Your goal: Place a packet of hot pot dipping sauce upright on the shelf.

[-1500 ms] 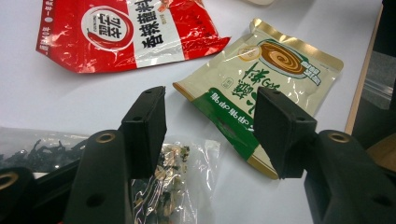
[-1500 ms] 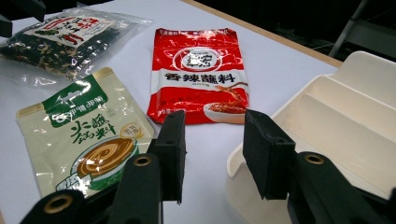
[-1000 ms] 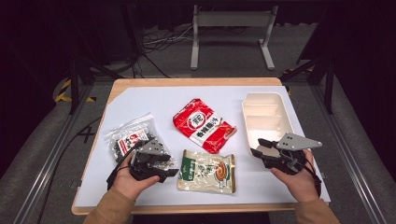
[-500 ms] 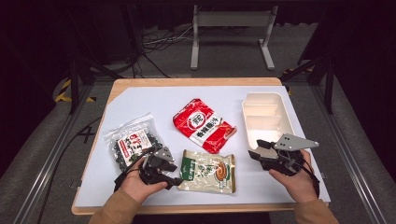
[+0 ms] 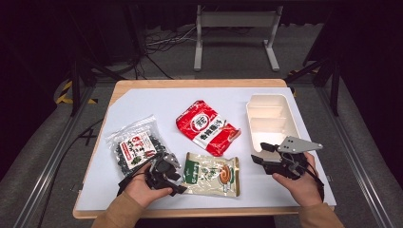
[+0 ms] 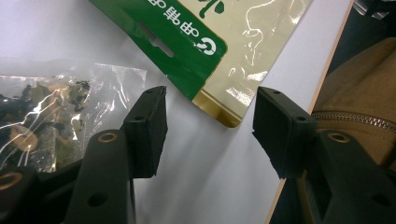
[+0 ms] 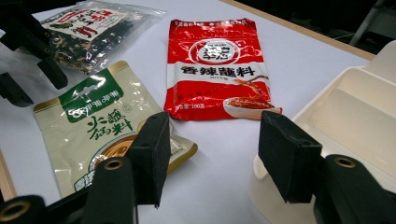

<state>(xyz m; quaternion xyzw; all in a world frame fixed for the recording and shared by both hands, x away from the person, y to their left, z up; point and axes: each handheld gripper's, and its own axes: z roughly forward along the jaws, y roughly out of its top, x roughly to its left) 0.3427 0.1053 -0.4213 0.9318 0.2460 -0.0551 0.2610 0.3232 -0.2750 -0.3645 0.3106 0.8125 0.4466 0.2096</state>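
High view, nearest edge first: the left gripper (image 5: 167, 175) sits low at the near left corner of the green-and-beige pouch (image 5: 212, 174), which lies flat on the white table (image 5: 142, 102). Its jaws have just been closing but stand apart with nothing pinched. The right gripper (image 5: 260, 153) hovers by the near end of the cream tray (image 5: 290, 118); its jaws have just been opening and grip nothing. Farther back lie the clear bag of dark dried pieces (image 5: 135, 148) and the red pouch (image 5: 206, 127), well apart from each other.

Left gripper view adds what the high view cannot resolve: the pouch's gold-edged corner (image 6: 224, 116) pokes between the two pads without touching either, and the clear bag's seal (image 6: 116, 88) lies just beside the left pad.

Right gripper view shows the tray's (image 7: 355, 112) stepped compartments, bare inside, and the red pouch's (image 7: 217, 70) printed bowl picture.
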